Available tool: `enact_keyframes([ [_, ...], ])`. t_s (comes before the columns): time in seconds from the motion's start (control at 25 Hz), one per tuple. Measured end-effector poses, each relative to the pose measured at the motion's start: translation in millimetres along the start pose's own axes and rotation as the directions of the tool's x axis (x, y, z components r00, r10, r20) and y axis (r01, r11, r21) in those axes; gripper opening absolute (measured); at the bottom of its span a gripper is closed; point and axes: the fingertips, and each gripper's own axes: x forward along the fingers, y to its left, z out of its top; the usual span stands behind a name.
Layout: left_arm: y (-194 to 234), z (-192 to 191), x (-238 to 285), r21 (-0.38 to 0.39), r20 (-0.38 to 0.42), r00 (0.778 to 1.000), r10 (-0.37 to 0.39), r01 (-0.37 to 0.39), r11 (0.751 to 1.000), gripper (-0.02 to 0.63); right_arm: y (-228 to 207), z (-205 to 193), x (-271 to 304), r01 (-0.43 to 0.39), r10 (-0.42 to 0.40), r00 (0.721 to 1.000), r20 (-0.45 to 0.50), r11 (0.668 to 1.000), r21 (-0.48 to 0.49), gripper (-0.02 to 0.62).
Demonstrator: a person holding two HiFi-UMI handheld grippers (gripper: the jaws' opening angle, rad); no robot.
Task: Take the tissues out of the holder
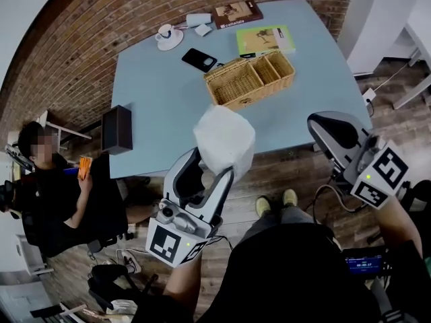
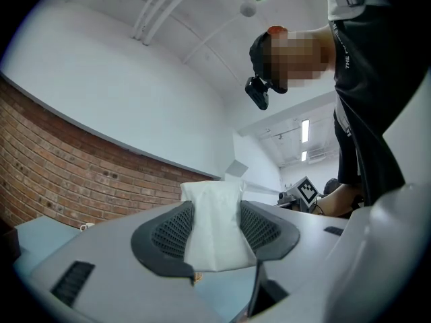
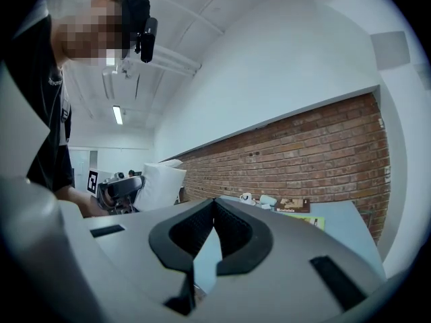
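Observation:
A white pack of tissues is held up over the near edge of the light blue table, with my left gripper shut on its lower part. In the left gripper view the tissues fill the gap between the two black pads. A black box-shaped holder stands upright near the table's left edge, apart from the pack. My right gripper hovers at the table's near right corner, its tips touching and nothing between them. The right gripper view shows its pads closed together and the tissue pack off to the left.
A wicker basket with compartments sits mid-table. Behind it lie a black phone, a cup on a saucer, a green book and a brown book. A person sits at the left. A brick wall runs behind.

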Motion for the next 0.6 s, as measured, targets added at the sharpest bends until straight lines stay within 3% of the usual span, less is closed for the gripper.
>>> enact_keyframes([
  [0.44, -33.6, 7.3, 30.3, 0.019, 0.006, 1.000, 0.017, -0.017, 1.000, 0.235, -26.0, 23.7, -31.1, 0.013, -0.010, 0.999, 0.038, 0.997, -0.081, -0.006],
  [0.6, -42.9, 6.5, 40.7, 0.025, 0.006, 1.000, 0.010, -0.010, 1.000, 0.235, -38.6, 31.7, -43.1, 0.038, -0.033, 0.997, 0.068, 0.997, -0.062, -0.006],
])
